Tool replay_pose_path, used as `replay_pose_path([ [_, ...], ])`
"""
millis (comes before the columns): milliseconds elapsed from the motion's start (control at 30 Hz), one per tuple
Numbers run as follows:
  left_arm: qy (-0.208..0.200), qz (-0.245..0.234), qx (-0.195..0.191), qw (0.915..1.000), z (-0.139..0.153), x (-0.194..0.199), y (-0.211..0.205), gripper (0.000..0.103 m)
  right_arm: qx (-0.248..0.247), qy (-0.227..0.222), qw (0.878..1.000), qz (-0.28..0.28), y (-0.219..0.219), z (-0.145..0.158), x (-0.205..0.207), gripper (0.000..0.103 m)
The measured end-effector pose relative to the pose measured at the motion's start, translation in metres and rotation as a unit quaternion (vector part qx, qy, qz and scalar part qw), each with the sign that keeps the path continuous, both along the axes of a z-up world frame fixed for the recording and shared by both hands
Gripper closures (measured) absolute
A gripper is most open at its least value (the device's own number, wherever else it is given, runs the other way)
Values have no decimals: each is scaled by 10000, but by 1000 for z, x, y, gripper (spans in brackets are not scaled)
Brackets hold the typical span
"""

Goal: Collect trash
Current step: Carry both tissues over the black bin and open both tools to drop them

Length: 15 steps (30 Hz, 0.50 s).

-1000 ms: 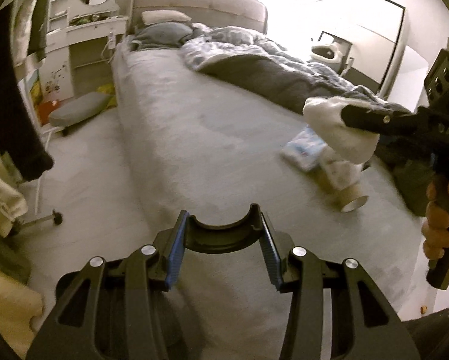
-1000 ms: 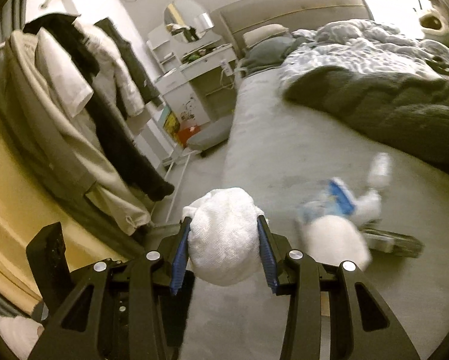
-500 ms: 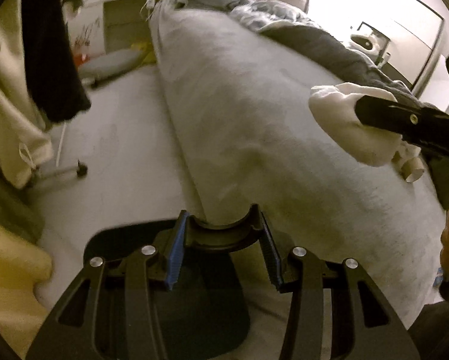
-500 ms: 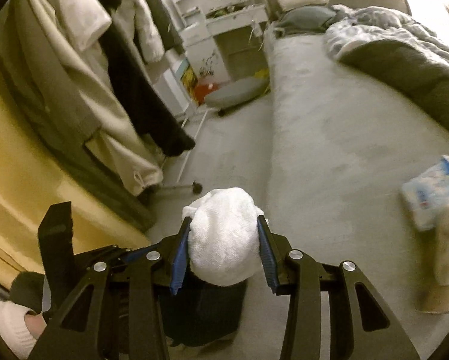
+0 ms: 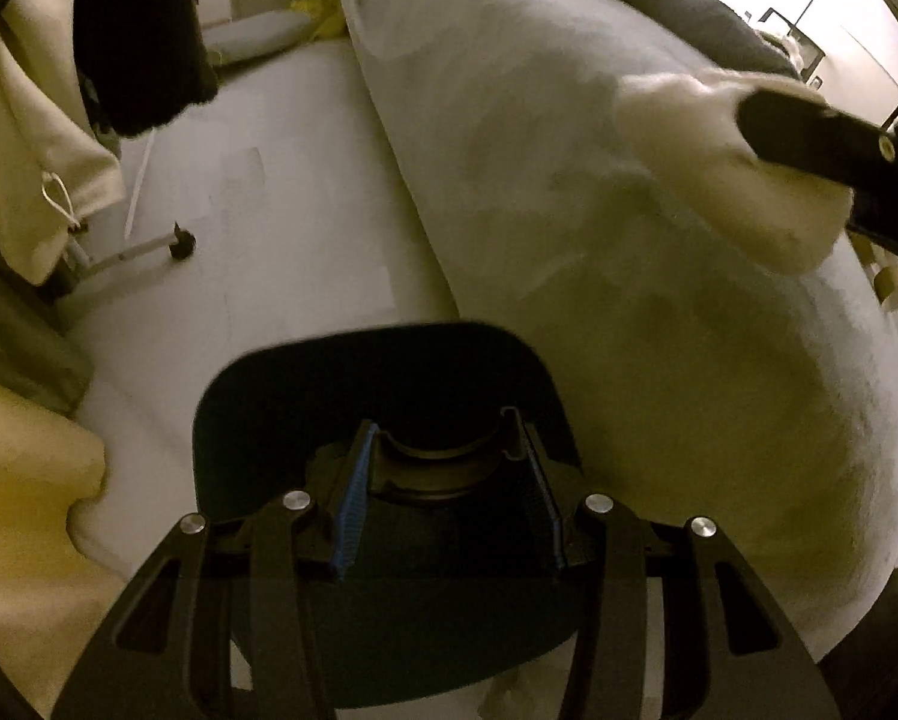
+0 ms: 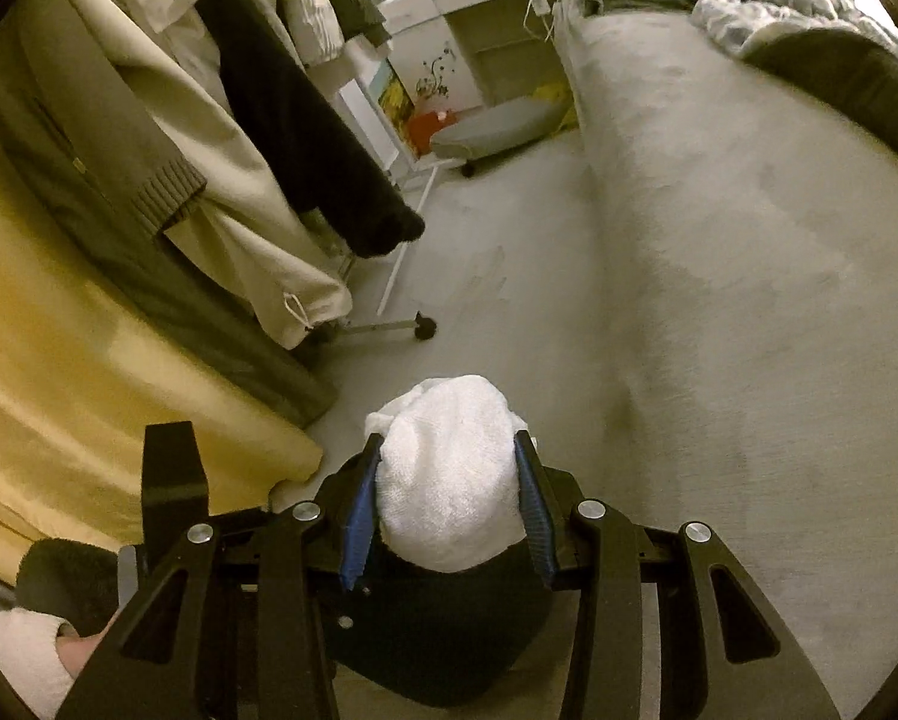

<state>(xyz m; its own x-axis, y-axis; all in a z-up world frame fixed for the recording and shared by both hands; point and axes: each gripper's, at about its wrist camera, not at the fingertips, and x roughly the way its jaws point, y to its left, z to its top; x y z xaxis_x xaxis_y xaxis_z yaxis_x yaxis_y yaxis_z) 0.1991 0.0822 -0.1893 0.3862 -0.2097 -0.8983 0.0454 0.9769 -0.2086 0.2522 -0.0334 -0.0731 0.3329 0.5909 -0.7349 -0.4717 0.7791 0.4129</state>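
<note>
My right gripper [image 6: 449, 498] is shut on a crumpled white tissue wad [image 6: 449, 474] and holds it above a dark bin [image 6: 437, 642] on the floor beside the bed. In the left wrist view the same wad [image 5: 731, 162] hangs from the right gripper's black finger [image 5: 809, 132] over the bed edge. My left gripper [image 5: 446, 498] is open and empty, hovering just over the dark bin [image 5: 377, 378]. A cardboard tube [image 5: 890, 285] lies on the bed at the far right.
The grey bed [image 6: 749, 240] fills the right side. A clothes rack with hanging coats [image 6: 257, 120] and a wheeled base [image 6: 425, 324] stands left. A yellow curtain [image 6: 59, 360] hangs at the near left. A white desk [image 6: 479, 18] stands at the back.
Both grippers have swung left and down from the bed toward the dark bin. The right one still holds the tissue wad; the other trash on the bed has slipped out of its view.
</note>
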Motion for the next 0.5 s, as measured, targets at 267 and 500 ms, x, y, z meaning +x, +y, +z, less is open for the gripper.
replay_pose_path([
  [267,671,24,-293,9973,-28,-4,18,53,-152,327,9992,145,34,-25,2,60],
  [500,815,32,-167,9965,-36,-11,30,40,-343,552,9977,173,50,-46,3,60],
])
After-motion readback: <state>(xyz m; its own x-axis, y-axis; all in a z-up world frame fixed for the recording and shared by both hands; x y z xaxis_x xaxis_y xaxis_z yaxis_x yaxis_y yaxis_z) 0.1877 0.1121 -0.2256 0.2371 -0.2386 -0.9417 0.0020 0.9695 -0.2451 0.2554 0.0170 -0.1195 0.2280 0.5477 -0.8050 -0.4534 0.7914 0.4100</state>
